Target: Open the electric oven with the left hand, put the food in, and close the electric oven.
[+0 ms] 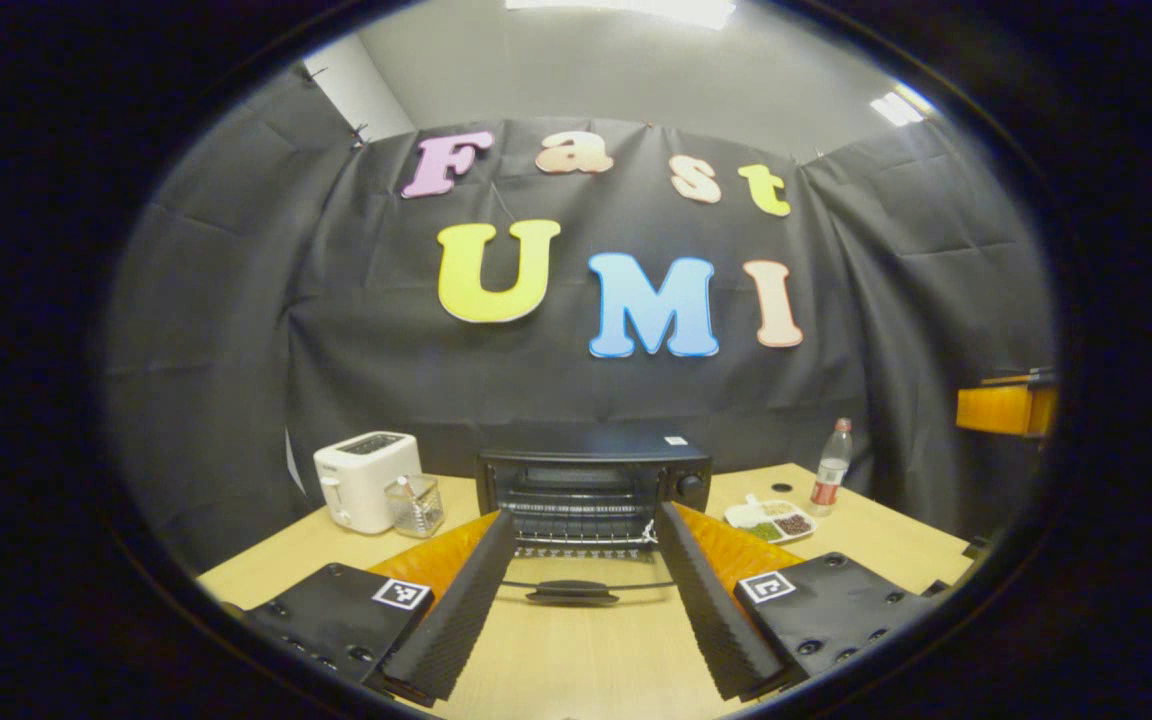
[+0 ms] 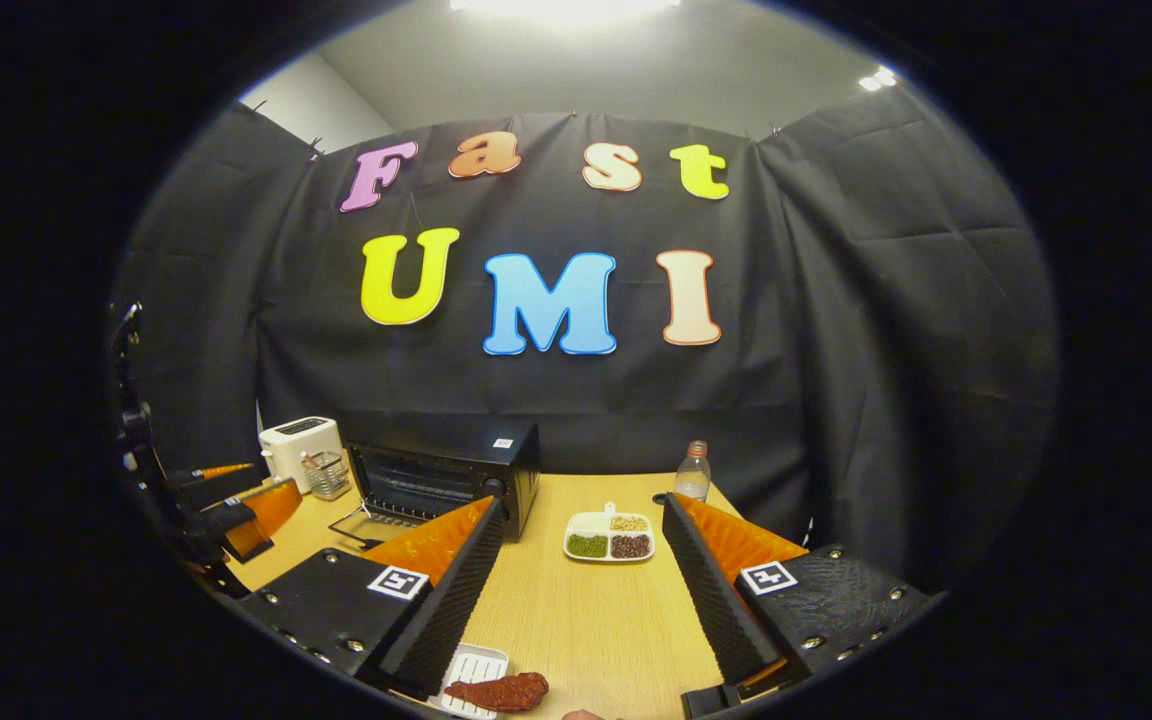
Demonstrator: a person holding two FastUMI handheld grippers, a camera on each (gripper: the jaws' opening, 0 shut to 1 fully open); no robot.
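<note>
Both views are showing the oven (image 1: 591,478) door lying open; the left gripper (image 1: 584,560) is spreading its jaws before it, empty. Near the oven, the right gripper (image 2: 576,560) is hovering wide over the food (image 2: 498,691), judging pickup next

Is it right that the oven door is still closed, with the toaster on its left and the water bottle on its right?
Not quite: the oven door is already open, lying flat in front of the electric oven, as the left gripper view shows. The toaster and water bottle are placed as you say.

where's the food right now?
In the right gripper view, the food lies on a small white tray at the table's near edge, just ahead of the right gripper.
</note>
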